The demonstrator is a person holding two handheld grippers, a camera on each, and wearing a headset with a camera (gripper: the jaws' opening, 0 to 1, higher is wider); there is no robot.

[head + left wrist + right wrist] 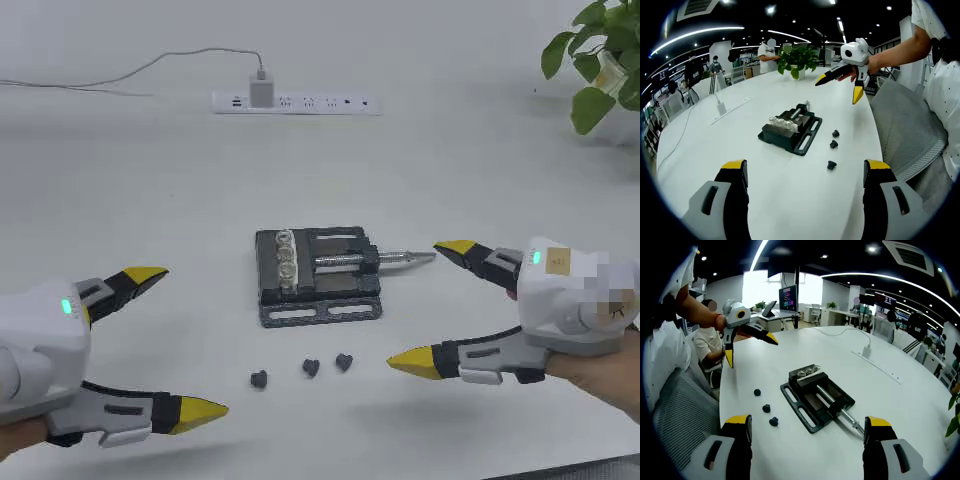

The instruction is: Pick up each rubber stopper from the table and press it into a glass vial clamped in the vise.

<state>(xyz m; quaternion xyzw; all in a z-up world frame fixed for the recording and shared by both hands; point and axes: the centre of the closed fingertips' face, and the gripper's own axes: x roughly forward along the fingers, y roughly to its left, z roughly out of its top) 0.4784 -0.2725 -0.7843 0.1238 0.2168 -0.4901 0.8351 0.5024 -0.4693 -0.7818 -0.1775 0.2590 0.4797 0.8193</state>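
A dark vise (318, 278) sits mid-table with a row of clear glass vials (287, 258) clamped at its left end. Three small black rubber stoppers (259, 379) (311, 368) (344, 361) lie on the white table just in front of it. My left gripper (188, 340) hovers at the lower left, open and holding nothing. My right gripper (421, 304) hangs open to the right of the vise, near its screw handle. In the left gripper view the vise (790, 131) and stoppers (833, 144) lie ahead of the open jaws. The right gripper view has the vise (815, 395) and stoppers (766, 408).
A white power strip (297, 102) with a plugged-in charger and cable lies at the back of the table. A potted plant (600, 60) stands at the back right. The table's near edge runs along the bottom right, with a mesh chair (905, 125) beside it.
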